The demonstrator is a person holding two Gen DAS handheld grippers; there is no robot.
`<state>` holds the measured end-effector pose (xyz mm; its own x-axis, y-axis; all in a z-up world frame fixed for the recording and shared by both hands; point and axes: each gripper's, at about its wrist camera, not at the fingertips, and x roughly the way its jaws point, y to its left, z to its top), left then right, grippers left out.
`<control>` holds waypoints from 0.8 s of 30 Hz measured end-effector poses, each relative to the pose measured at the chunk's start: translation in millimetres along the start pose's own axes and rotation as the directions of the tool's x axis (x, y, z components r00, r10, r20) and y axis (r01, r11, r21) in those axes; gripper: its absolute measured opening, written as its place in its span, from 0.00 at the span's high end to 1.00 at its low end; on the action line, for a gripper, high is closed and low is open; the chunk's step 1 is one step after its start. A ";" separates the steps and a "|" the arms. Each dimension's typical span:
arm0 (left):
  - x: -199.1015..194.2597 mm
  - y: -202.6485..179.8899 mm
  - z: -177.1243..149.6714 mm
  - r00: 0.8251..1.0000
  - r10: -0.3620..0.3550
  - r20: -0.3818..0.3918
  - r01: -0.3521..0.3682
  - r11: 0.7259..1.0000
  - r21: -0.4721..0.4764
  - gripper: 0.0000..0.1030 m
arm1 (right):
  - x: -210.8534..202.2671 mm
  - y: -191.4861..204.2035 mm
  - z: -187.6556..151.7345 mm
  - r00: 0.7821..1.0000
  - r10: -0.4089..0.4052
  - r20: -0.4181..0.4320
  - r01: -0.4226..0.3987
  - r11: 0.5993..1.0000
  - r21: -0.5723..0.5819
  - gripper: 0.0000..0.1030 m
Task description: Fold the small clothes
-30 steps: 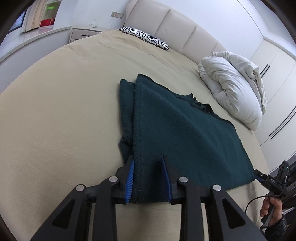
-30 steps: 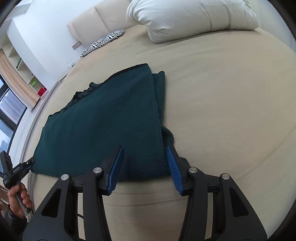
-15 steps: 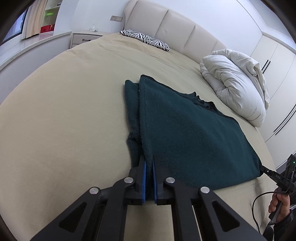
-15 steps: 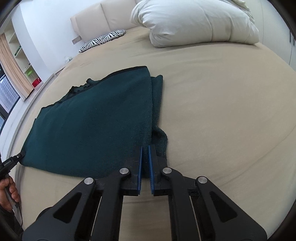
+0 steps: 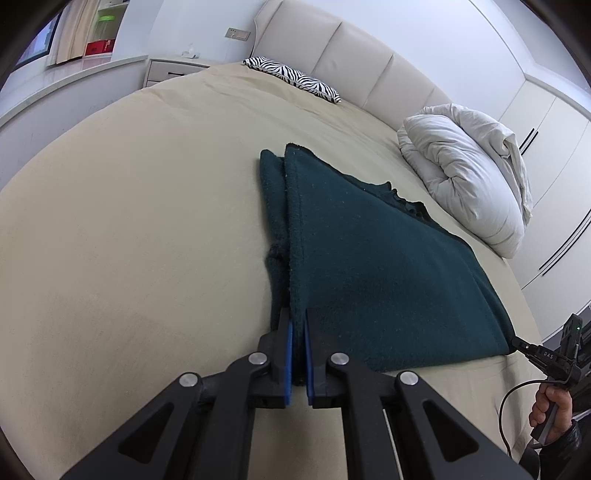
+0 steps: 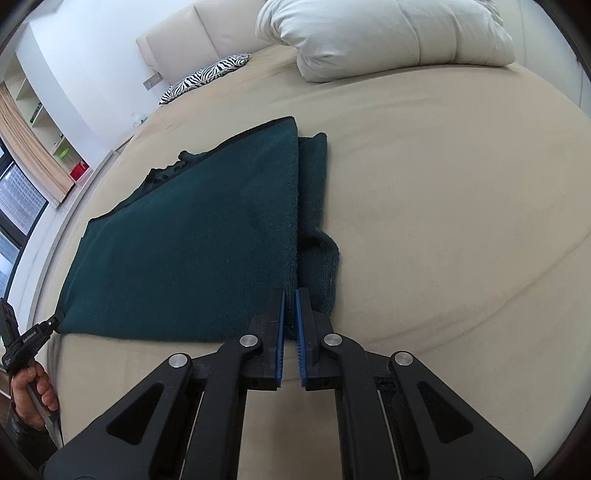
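Read "DAS" in small white letters on the black side of the right gripper (image 5: 515,341), far off at the edge of the left wrist view. Made out one more line of tiny white letters on the black left gripper (image 6: 58,316) in the right wrist view, maybe ending in "AI", but too small to read for sure.

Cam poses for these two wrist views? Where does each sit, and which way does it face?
Left wrist: behind the left gripper, shut on the dark green garment's near left corner, facing the headboard; right gripper and hand at far right.
Right wrist: behind the right gripper, shut on the near right corner, facing the white duvet; left gripper far left.
Shared: garment, beige bed, zebra pillow, duvet.
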<state>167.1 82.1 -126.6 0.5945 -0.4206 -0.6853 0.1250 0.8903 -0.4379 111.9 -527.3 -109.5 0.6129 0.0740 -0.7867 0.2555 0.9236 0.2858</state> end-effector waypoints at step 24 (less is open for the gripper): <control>0.3 16.9 -8.9 0.999 -0.048 -0.020 0.046 0.997 -0.067 0.92 | 21.9 -18.7 -1.3 0.998 0.005 -0.067 -0.001 0.998 0.059 0.95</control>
<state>162.3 95.4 -139.4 0.5720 -0.4660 -0.6750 0.0992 0.8562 -0.5071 119.5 -542.5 -132.7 0.5628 0.1033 -0.8201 0.2987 0.8997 0.3183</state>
